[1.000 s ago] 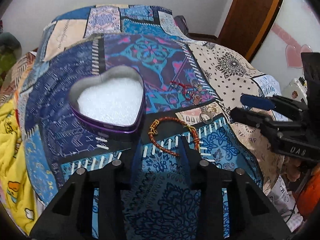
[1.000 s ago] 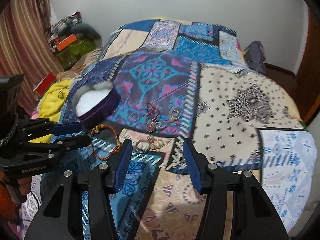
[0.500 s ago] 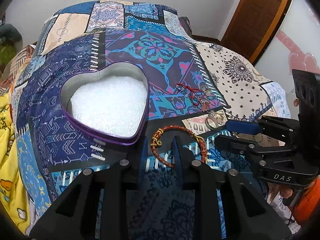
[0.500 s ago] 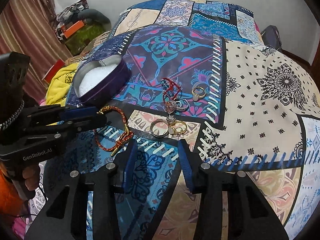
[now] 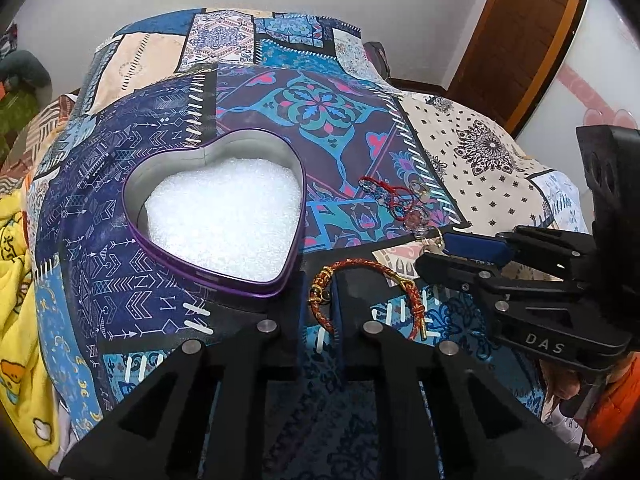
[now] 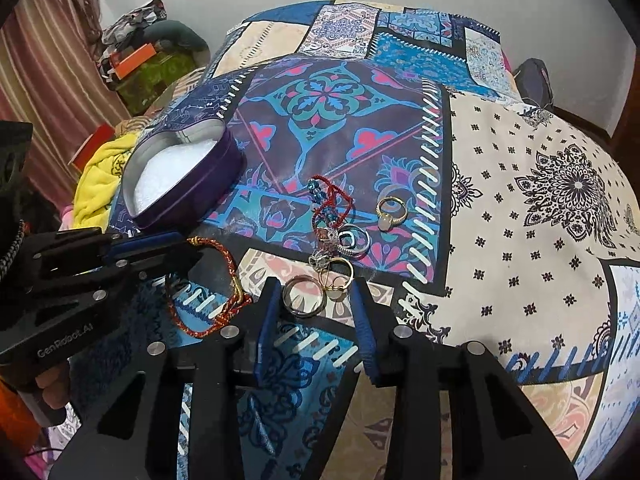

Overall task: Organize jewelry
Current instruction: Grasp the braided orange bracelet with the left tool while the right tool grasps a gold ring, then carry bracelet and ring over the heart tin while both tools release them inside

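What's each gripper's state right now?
Left gripper: jaws just closing, pinching the braided bracelet.
Right gripper: open, jaws just closing around two rings, not gripping.

Even, soft indoor light; faint shadows, no glare. Strong fisheye bending with dark corners. Centre sharp, edges slightly soft.

On the bed lies a heart-shaped tin, open, with a foam pad in it. Just before the tin, on the near side, lies a braided bracelet; the left gripper straddles its left part. To the right of the tin is a cord bracelet, with loose rings right and nearer (partly overlapping). Nearest lie a plain ring and a stone ring, touching, between the right gripper fingers.
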{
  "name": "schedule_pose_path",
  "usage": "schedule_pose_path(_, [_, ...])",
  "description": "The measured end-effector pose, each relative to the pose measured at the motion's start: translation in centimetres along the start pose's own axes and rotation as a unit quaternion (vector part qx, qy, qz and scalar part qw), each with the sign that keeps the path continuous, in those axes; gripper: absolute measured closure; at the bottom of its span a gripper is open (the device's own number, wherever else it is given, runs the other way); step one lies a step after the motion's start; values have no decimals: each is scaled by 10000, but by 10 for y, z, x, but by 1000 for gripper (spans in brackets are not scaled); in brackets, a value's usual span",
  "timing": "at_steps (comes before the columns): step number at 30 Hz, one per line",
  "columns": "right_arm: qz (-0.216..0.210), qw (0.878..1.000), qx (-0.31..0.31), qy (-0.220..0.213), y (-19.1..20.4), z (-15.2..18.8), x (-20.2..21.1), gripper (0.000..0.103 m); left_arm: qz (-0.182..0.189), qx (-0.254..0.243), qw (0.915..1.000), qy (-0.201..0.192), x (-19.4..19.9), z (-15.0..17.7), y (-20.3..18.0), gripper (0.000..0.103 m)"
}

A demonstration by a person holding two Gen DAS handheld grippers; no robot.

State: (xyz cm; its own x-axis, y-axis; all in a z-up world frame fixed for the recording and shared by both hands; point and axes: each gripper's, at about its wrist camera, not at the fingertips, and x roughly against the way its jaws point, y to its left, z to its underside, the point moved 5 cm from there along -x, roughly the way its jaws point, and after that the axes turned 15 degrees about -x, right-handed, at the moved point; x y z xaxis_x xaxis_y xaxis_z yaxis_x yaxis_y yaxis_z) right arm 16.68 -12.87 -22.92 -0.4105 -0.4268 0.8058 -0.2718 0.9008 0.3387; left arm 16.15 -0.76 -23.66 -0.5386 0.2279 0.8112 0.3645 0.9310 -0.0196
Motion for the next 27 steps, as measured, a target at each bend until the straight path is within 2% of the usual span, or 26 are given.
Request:
schedule_pose_path(1, [13, 10000, 17, -9, 1, 0, 0, 75, 12, 19, 10000, -6, 0, 0, 0, 93])
schedule_pose_path(2, [29, 10000, 23, -11, 1, 0, 0, 83, 34, 49, 10000, -14, 1, 0, 1, 93])
schedule_pose_path(13, [46, 10000, 12, -75, 4, 1, 13, 83, 27, 103, 9996, -245, 19, -7, 0, 93])
schedule_pose_path(27, [-184, 9965, 182, -789, 42, -28, 58, 83, -337, 164, 9952, -909, 75, -29, 16, 93])
